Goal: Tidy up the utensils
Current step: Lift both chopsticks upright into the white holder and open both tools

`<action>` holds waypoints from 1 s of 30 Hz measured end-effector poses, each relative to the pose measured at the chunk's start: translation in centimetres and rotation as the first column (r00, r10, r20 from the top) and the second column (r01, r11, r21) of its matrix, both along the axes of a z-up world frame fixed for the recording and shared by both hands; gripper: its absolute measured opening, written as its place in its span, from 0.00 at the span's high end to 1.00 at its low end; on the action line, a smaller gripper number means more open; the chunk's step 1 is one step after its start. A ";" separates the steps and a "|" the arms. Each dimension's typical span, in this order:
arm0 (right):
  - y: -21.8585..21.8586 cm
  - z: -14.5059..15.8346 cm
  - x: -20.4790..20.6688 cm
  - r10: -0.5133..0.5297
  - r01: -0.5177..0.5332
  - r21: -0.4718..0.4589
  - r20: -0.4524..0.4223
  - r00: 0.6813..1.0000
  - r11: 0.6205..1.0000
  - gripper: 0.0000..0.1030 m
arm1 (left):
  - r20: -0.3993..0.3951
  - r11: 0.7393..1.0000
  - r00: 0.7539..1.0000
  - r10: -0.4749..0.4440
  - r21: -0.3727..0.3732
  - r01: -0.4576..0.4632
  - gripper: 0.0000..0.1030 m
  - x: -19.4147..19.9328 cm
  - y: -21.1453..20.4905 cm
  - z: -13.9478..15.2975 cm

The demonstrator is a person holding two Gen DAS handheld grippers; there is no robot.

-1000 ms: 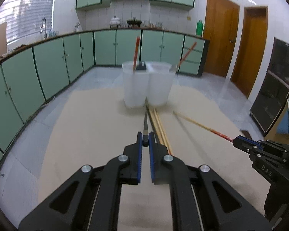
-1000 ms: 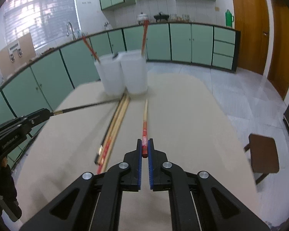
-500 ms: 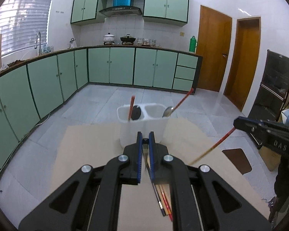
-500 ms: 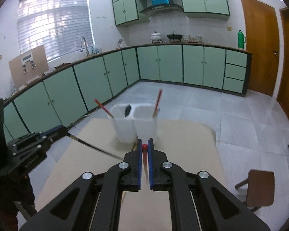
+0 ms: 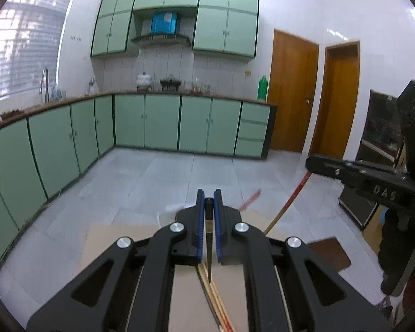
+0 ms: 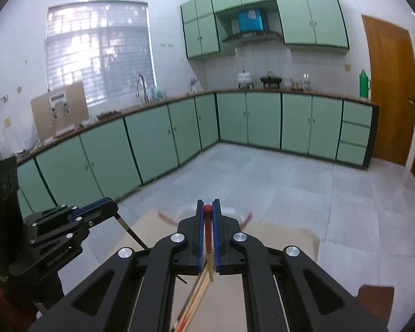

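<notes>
My left gripper (image 5: 206,203) is shut on a black chopstick (image 5: 208,249) that hangs down, tip above the table. It also shows in the right wrist view (image 6: 108,207) with the black chopstick (image 6: 131,233) slanting down from it. My right gripper (image 6: 207,210) is shut on a red-topped wooden chopstick (image 6: 208,238), also hanging down. In the left wrist view the right gripper (image 5: 318,163) holds that chopstick (image 5: 287,202). The white holder (image 6: 232,211) is mostly hidden behind the fingers; a red chopstick (image 5: 250,197) sticks out of it, blurred.
Several chopsticks (image 5: 215,296) lie on the tan table (image 5: 108,246) under the grippers, also in the right wrist view (image 6: 192,301). A brown stool (image 5: 329,251) stands at the right of the table. Green kitchen cabinets (image 5: 163,123) line the far walls.
Both grippers have lifted their chopsticks off the table and tilted upward. The chopsticks now hang down, and the holder has dropped almost out of sight behind the fingers.
</notes>
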State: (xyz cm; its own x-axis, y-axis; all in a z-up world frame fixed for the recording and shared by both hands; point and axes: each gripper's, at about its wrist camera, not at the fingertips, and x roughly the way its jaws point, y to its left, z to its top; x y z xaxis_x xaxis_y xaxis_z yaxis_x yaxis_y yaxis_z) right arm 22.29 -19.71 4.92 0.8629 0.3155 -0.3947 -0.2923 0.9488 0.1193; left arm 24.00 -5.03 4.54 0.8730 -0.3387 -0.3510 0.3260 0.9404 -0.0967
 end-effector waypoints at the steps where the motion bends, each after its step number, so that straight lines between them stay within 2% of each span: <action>1: 0.1 0.7 0.6 -0.004 0.004 0.001 0.014 1.000 1.000 0.95 | 0.018 1.000 1.000 0.002 -0.002 -0.002 0.95 0.2 -0.1 0.6; 6: 0.4 2.7 3.6 -0.040 0.040 0.008 0.069 0.997 0.999 0.95 | 0.137 0.999 0.990 0.034 0.022 -0.037 0.95 2.4 -1.5 4.2; 9: 0.6 2.7 6.0 -0.063 0.063 0.008 0.077 0.995 0.998 0.95 | 0.166 0.998 0.985 0.053 0.036 -0.059 0.95 4.1 -2.2 4.7; 14: 0.9 0.1 9.6 -0.078 0.078 0.012 0.042 0.996 0.997 0.95 | 0.149 0.992 0.984 0.097 0.064 -0.107 0.95 7.4 -3.1 2.7; 20: 1.8 -3.8 12.5 -0.078 0.077 -0.036 -0.037 0.996 0.996 0.94 | 0.042 0.991 0.994 0.102 0.078 -0.105 0.94 11.2 -3.0 -1.1; 24: 1.6 -5.3 12.8 -0.086 0.083 -0.049 -0.076 0.993 0.995 0.92 | 0.005 0.990 0.993 0.120 0.078 -0.121 0.91 11.8 -1.9 -2.2; 27: 0.9 -5.7 12.4 -0.106 0.102 -0.057 -0.075 0.992 0.993 0.83 | 0.012 0.988 0.991 0.134 0.078 -0.135 0.78 11.2 -1.0 -2.0; 30: 0.0 -5.6 11.2 -0.125 0.122 -0.048 -0.062 0.990 0.991 0.72 | 0.029 0.987 0.989 0.144 0.067 -0.145 0.71 10.4 -0.2 -1.2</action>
